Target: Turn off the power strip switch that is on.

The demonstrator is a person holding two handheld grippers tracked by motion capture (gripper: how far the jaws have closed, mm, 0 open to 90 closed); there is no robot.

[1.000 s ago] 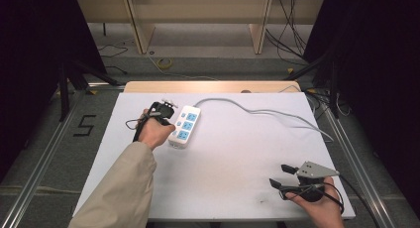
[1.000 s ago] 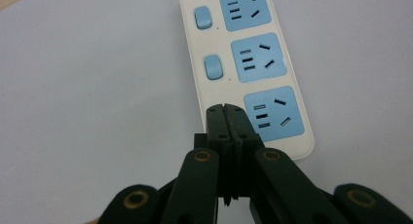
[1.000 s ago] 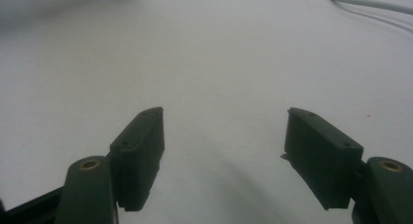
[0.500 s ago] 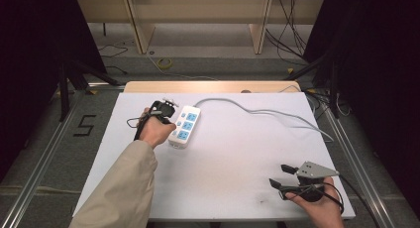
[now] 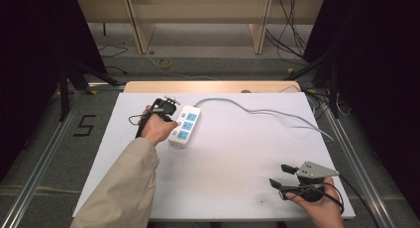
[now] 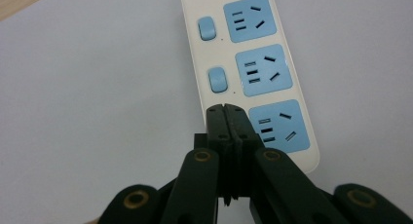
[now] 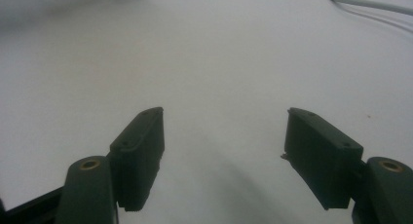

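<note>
A white power strip [image 5: 184, 126] with three blue sockets and blue switches lies on the white table [image 5: 237, 153], left of centre. My left gripper [image 5: 171, 120] is shut, its tips pressed on the strip [image 6: 258, 73] where the nearest socket's switch would be, covering it [image 6: 226, 112]. Two other blue switches [image 6: 207, 28] show beyond the tips. The strip's grey cable [image 5: 257, 111] runs off to the right. My right gripper [image 5: 278, 175] rests open near the front right corner, nothing between its fingers [image 7: 224, 136].
The grey cable [image 7: 370, 5] crosses the far right of the table toward its edge. A wooden board [image 5: 210, 85] borders the table's far side. Metal rails [image 5: 44, 153] run along both sides, with loose cables on the floor behind.
</note>
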